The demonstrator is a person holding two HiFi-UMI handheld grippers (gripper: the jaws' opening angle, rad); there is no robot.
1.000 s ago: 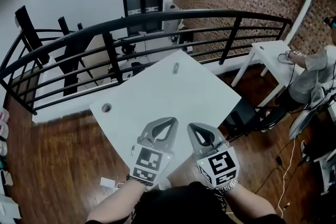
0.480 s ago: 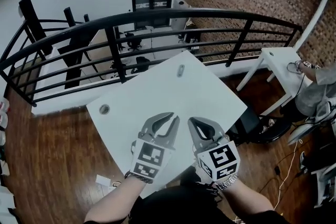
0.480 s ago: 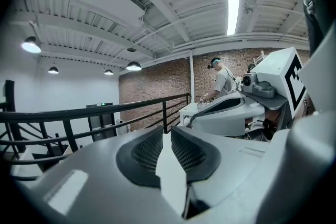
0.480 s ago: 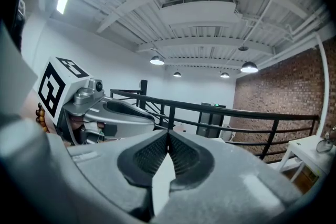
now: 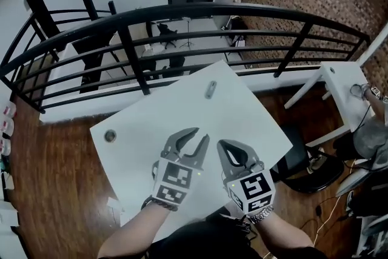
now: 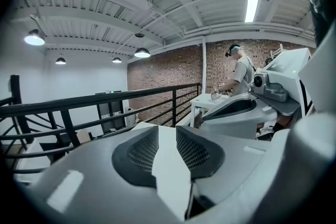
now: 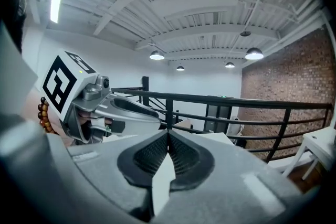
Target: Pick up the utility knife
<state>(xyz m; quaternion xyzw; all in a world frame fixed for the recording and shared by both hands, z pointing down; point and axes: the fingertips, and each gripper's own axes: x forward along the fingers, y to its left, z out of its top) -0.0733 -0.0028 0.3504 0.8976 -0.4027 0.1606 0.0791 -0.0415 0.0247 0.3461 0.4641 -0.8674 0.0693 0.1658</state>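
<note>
The utility knife (image 5: 210,90), a small grey bar, lies near the far corner of the white table (image 5: 242,112). Both grippers hover over the table's near half, well short of the knife. My left gripper (image 5: 200,134) has its jaws opening, with a clear gap and nothing between them; in the left gripper view only the white tabletop shows through that gap (image 6: 164,136). Beside it, my right gripper (image 5: 219,144) has its tips touching and holds nothing; the right gripper view (image 7: 168,134) shows the pads meeting. Neither gripper view shows the knife.
A round grey grommet (image 5: 110,135) sits in the table's left corner. A black metal railing (image 5: 182,12) runs just beyond the far edge, with a drop behind it. A second small white table (image 5: 339,88) and a person (image 5: 371,136) are at the right.
Both grippers have moved forward over the table toward the knife. The left gripper's jaws, closed a second ago, now stand apart. The right gripper's jaws stay closed.
</note>
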